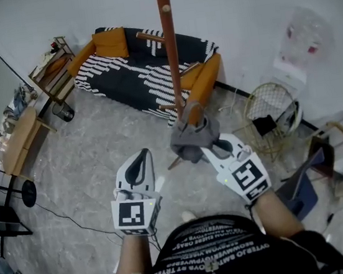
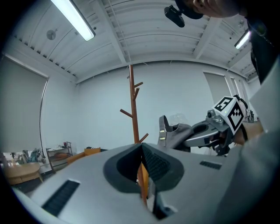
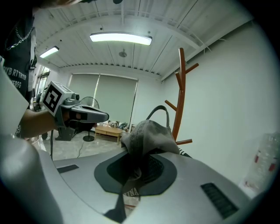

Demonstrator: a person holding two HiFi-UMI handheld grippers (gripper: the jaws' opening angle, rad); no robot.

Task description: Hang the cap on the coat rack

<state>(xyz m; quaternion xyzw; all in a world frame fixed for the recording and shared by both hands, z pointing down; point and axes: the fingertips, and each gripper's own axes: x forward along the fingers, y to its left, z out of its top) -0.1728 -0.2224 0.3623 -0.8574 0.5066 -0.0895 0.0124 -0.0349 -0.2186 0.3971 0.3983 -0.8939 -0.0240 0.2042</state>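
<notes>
The brown wooden coat rack [image 1: 170, 52] stands just ahead of me, with short pegs branching off its pole [image 2: 132, 105] [image 3: 179, 96]. A grey cap [image 1: 193, 135] hangs bunched from my right gripper [image 1: 209, 150], close to the pole's lower part. In the right gripper view the jaws [image 3: 139, 155] are shut on the cap's fabric [image 3: 148, 135], and its strap loops upward. My left gripper [image 1: 140, 157] is held to the left of the cap, apart from it. Its jaws [image 2: 141, 146] meet with nothing between them. The left gripper view shows the cap [image 2: 175, 133] at its right.
A black-and-white striped sofa [image 1: 143, 68] with orange cushions stands behind the rack. A round wire basket [image 1: 271, 110] and boxes clutter the right side. A wooden table [image 1: 18, 141] and a shelf [image 1: 53, 70] line the left wall. A cable [image 1: 69, 219] runs across the floor.
</notes>
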